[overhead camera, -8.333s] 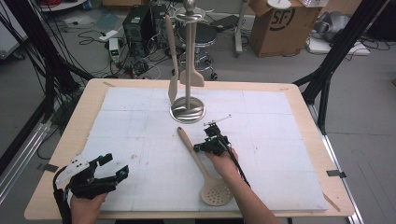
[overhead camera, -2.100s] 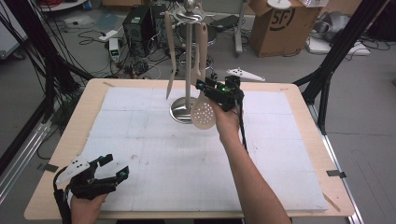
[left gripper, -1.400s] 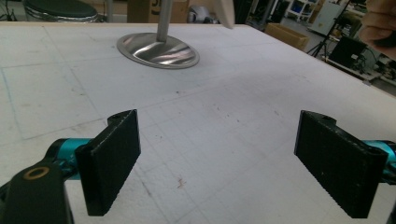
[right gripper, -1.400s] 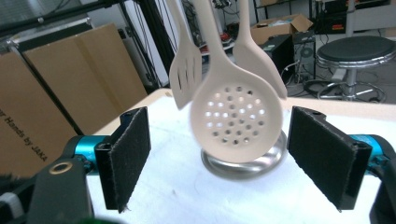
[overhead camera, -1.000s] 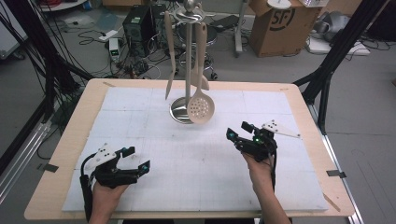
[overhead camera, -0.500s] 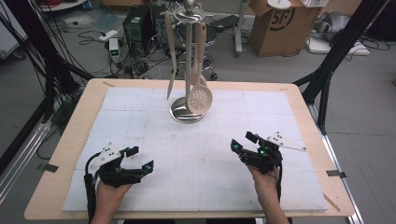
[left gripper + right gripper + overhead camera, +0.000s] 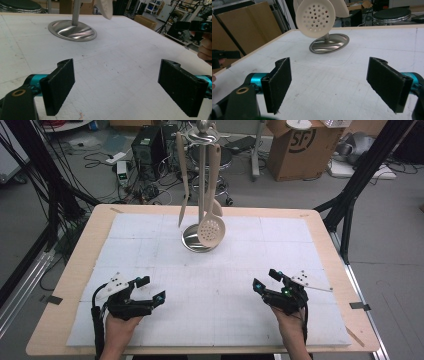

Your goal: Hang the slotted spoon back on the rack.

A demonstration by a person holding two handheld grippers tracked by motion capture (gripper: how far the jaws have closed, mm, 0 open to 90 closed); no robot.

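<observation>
On the white mat (image 7: 220,285) that covers the wooden surface (image 7: 85,285), both grippers rest near the person's edge, well apart from each other, and each has its jaws spread wide with nothing between them. The left gripper (image 7: 150,290) sits at the near left, held from behind by a hand (image 7: 119,330), its jaws pointing toward the middle of the mat; in the left gripper view its two black ribbed pads (image 7: 60,86) stand far apart over bare mat. The right gripper (image 7: 266,281) sits at the near right, held by the other hand (image 7: 292,322), and in the right gripper view its pads (image 7: 278,83) are likewise far apart above bare mat. Toward the far side of the mat stands a metal utensil stand (image 7: 201,180) with a round shiny base (image 7: 192,240) and an upright pole. A cream slotted spoon (image 7: 211,227) hangs from the top of the stand, its round perforated head down just above the base; in the right gripper view that head (image 7: 315,18) hangs tilted in front of the pole. A cream spatula (image 7: 183,177) hangs beside it on the stand's left, clear of the mat. Both grippers are well apart from the stand. Beyond the surface, a cardboard box (image 7: 294,145) stands on the floor.
</observation>
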